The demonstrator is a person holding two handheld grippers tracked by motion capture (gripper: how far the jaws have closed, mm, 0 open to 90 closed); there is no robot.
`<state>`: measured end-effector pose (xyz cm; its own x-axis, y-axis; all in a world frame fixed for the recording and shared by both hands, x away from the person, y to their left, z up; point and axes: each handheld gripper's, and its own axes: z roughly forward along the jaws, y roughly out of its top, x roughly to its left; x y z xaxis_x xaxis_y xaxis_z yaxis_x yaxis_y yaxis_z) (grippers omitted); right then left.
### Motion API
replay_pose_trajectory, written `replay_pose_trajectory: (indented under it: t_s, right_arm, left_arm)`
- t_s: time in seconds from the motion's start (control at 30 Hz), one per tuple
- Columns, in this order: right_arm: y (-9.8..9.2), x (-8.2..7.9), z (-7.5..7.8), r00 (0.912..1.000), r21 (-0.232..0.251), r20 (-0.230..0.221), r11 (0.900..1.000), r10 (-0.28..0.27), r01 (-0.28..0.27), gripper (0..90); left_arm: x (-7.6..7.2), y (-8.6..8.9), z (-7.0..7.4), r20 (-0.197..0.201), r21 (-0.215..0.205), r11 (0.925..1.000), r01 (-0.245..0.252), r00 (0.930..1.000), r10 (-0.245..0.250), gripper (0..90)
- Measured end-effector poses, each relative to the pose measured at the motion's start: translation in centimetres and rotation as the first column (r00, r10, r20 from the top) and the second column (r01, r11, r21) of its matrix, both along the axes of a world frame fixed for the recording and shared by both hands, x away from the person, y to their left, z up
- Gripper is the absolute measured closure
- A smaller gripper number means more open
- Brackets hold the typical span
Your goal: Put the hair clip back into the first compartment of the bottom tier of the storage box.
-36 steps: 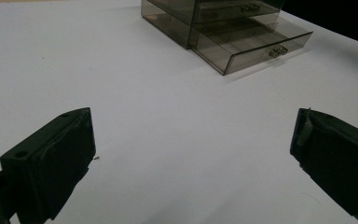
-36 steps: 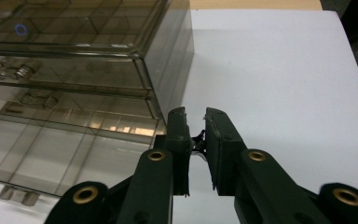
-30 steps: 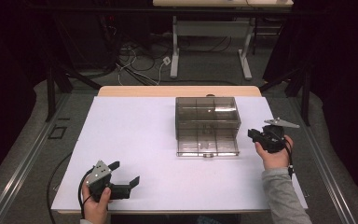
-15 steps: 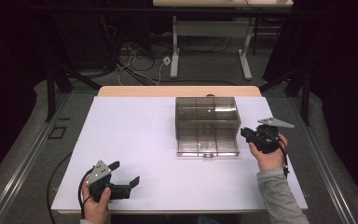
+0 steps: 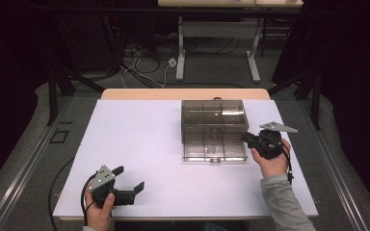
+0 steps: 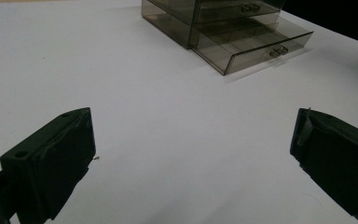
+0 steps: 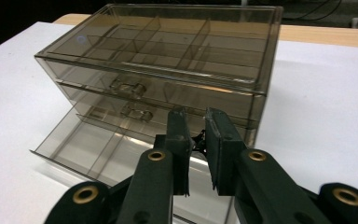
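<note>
Right tool (image 5: 248, 137) moved in toward organizer (image 5: 214, 126) since earlier, jaws nearly clenched w/ nothing between, at its 3 o'clock side. Bottom drawer (image 5: 215, 150) pulled out. Left tool (image 5: 131, 179) released, on desk (image 5: 144, 144) at 7 o'clock.

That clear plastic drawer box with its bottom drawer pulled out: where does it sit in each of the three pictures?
High view: the drawer box stands right of centre on the white table, beside the right gripper.
Left gripper view: top, right of centre, far beyond the wide-open jaws.
Right gripper view: centre and upper left, just behind the nearly closed jaws.
Shared landmark: the pulled-out bottom drawer.
</note>
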<state>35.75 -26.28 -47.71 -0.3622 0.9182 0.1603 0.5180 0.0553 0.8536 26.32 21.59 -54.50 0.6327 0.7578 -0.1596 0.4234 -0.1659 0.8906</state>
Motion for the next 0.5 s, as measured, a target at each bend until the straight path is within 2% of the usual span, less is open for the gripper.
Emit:
replay_pose_trajectory:
  t_s: [0.4,0.5]
  right_arm:
    - [2.0,-0.1,-0.3,0.998,-0.013,0.023,0.998,0.06,-0.059,79.8]
    - [2.3,-0.2,-0.4,0.997,0.004,0.022,0.997,0.075,-0.075,79.8]
  left_arm:
    - [0.0,0.0,0.0,-0.002,-0.002,1.0,-0.001,1.0,0.001,0.4]
    - [0.0,-0.1,0.0,-0.004,-0.005,1.0,-0.001,1.0,0.001,0.4]
